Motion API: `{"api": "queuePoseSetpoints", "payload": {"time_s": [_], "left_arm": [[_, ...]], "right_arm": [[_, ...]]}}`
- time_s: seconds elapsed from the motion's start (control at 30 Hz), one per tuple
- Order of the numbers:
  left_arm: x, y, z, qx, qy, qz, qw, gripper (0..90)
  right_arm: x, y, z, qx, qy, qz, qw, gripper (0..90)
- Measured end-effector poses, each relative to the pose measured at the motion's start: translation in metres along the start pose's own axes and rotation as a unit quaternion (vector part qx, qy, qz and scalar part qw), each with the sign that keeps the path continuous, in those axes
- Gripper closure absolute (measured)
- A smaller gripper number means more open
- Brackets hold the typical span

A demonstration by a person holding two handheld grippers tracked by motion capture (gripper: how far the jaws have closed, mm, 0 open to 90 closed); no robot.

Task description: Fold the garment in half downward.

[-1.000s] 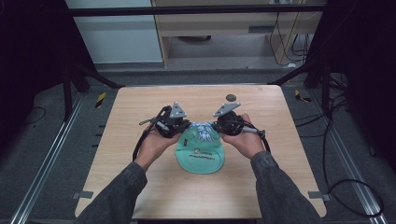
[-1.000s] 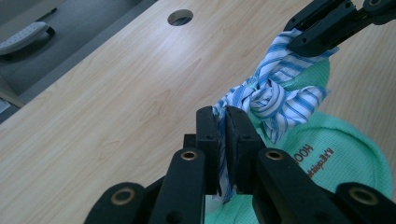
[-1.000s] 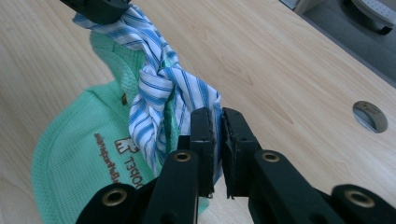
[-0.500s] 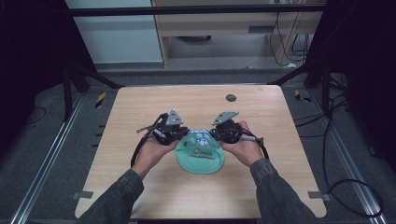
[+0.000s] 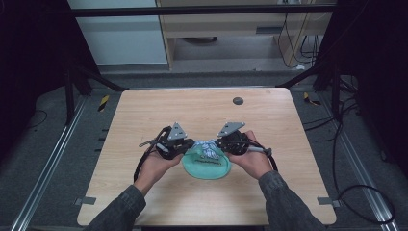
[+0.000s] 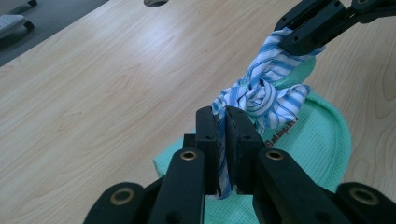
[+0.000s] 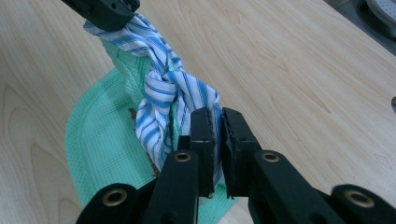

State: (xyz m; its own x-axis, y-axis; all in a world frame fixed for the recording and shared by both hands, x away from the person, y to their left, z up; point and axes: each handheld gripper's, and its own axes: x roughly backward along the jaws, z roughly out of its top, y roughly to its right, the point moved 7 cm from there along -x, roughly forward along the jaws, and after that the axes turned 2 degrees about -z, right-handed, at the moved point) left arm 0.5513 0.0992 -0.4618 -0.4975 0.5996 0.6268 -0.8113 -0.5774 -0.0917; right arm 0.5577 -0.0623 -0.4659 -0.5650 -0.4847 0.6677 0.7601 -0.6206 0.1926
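1. Both pairs of black fingers are pinched tight on cloth: the left gripper (image 6: 222, 140) clamps one end of a blue-and-white striped fabric strip (image 6: 261, 93), with only a thin sliver of stripes between its pads
2. Likewise, the right gripper (image 7: 215, 140) clamps the other end of the same strip, its pads pressed nearly together on the folded cloth
3. Between the two grips the strip is twisted into a knot (image 7: 163, 86), which sits raised above the table, closer to the middle than to either gripper
4. In the left gripper view the other gripper's jaws come in from the upper right corner and hold the far end of the strip; in the right gripper view the other gripper's jaws do the same from the upper left
5. Under the knot lies a mint-green waffle-weave bag (image 5: 207, 166) with a rounded outline and a stitched rim; the strip looks attached to its upper edge, and the bag's body rests flat on the wood
6. Seen from the high view, the two grippers face each other across the bag's top edge, each held in a hand coming from a grey sleeve (image 5: 284, 202)
7. All of this sits near the middle of a light wooden table (image 5: 144, 110), a little toward the person's side
8. A small dark round disc (image 5: 237, 100) lies on the table well beyond the grippers
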Motion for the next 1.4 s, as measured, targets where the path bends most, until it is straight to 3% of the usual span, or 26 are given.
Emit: {"api": "queuePoseSetpoints", "payload": {"time_s": [0.4,0.7,0.93,1.17,1.4], "left_arm": [[-0.005,0.012,-0.014,0.001,0.0,-0.008,1.0,84.2],[-0.004,0.013,-0.017,0.004,0.0,-0.01,0.9999,84.3],[0.001,0.01,-0.02,0.005,-0.001,0.006,1.0,84.6],[0.003,0.016,-0.024,0.004,-0.001,0.0,1.0,84.6],[0.001,0.02,-0.028,-0.006,0.0,-0.011,0.9999,84.2]], "right_arm": [[0.002,-0.011,-0.012,0.01,-0.008,0.006,0.9999,83.8],[0.001,-0.013,-0.013,0.012,-0.009,0.009,0.9998,83.8],[0.001,-0.015,-0.008,0.015,-0.008,0.014,0.9998,83.8],[0.004,-0.02,-0.01,0.018,-0.008,0.017,0.9996,83.7],[0.008,-0.033,-0.023,0.027,-0.01,0.014,0.9995,83.1]]}}
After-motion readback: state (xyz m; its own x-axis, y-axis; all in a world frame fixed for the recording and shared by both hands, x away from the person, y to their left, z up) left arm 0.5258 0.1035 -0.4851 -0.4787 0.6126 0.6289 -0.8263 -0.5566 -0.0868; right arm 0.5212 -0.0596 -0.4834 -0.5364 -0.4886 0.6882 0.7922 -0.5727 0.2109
